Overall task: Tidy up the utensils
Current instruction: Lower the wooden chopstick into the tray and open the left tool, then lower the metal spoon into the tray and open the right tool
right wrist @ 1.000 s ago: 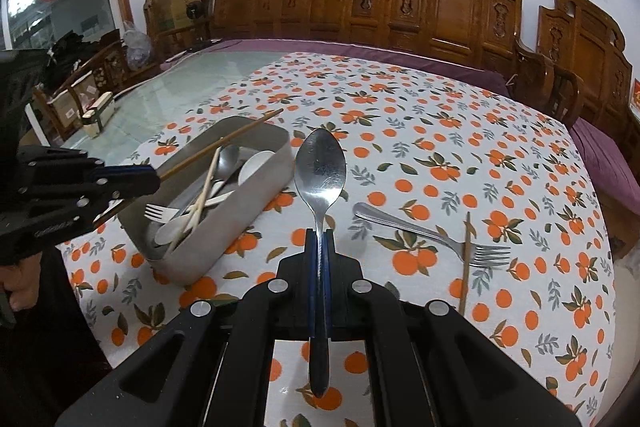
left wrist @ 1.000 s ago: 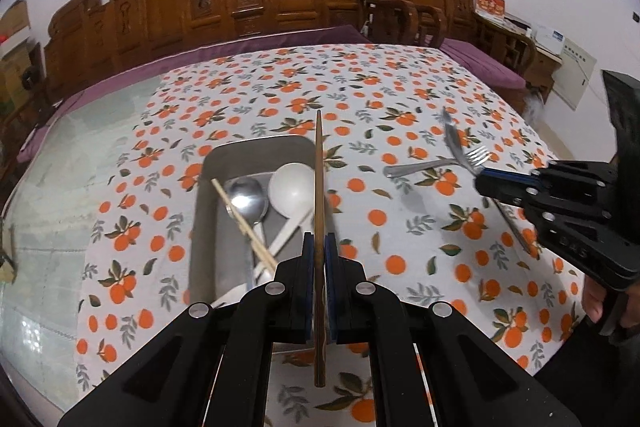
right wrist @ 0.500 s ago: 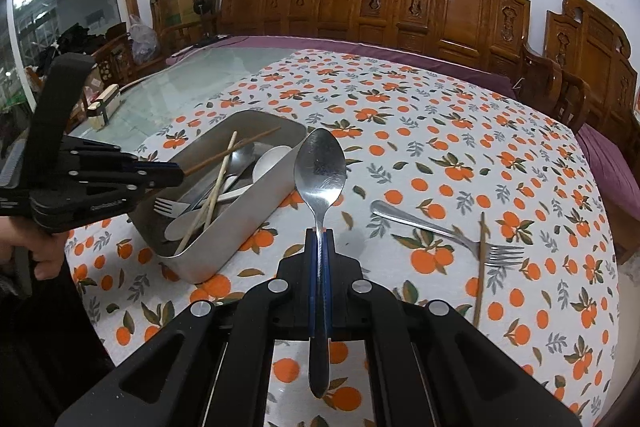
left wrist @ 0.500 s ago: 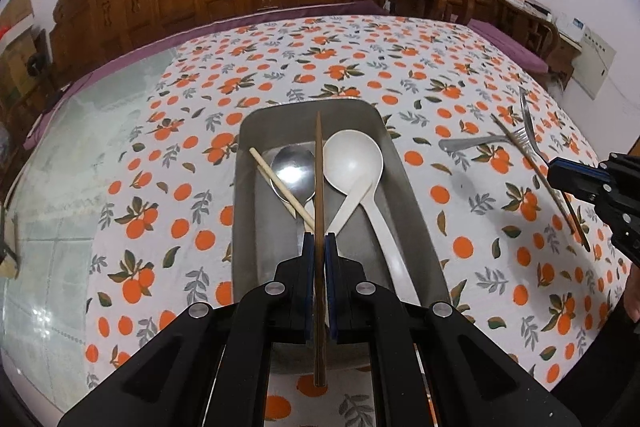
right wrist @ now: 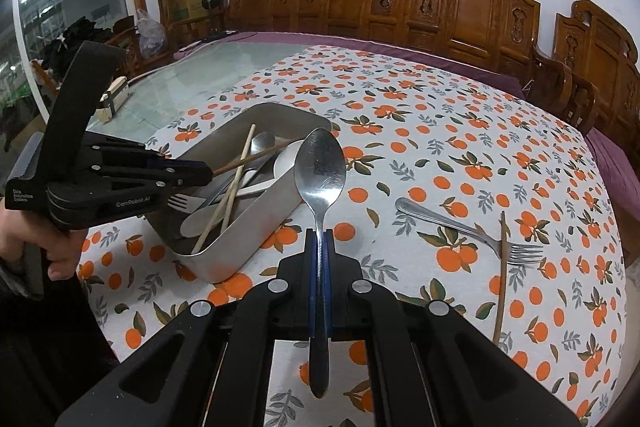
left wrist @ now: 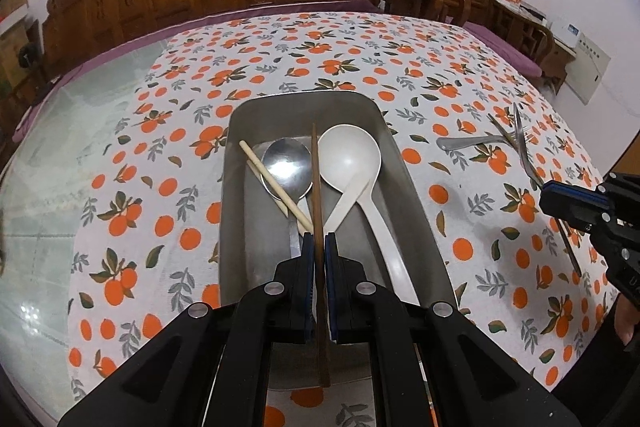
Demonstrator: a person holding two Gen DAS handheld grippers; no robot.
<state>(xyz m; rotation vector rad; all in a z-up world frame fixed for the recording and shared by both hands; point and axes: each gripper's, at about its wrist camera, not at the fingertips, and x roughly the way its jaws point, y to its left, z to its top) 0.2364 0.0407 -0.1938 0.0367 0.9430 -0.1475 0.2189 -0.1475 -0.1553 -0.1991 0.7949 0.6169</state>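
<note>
While my left gripper (left wrist: 319, 247) hangs above the near half of the metal tray (left wrist: 416, 195), its jaws are clamped on a dark wooden chopstick (left wrist: 317, 179) that runs lengthwise over the tray's middle, tip toward the far end. Inside the tray, in the left wrist view, lie a steel spoon (left wrist: 287, 167), a white plastic spoon (left wrist: 352, 159) and a pair of pale chopsticks (left wrist: 272, 187) crossing the steel spoon's bowl at a slant. A second white handle leans across the white spoon's stem. In the right wrist view a fork's tines (right wrist: 182, 202) show at the tray's near end, partly hidden by the left gripper.

My right gripper (right wrist: 320, 247) hangs over the orange-print tablecloth (right wrist: 440, 131) just beside the tray's long side. Its jaws are closed on the handle of a metal spoon (right wrist: 320, 167), bowl pointing forward and raised above the surface. On the cloth to the right of this gripper, well apart from the tray, lie a metal fork (right wrist: 460, 225) and a single dark chopstick (right wrist: 502, 267). The chopstick crosses just beside the fork's neck; whether they touch cannot be told.

Carved wooden chairs (right wrist: 460, 3) line the far edge of the surface, whose bare glass top (right wrist: 192, 87) shows left of the cloth.
</note>
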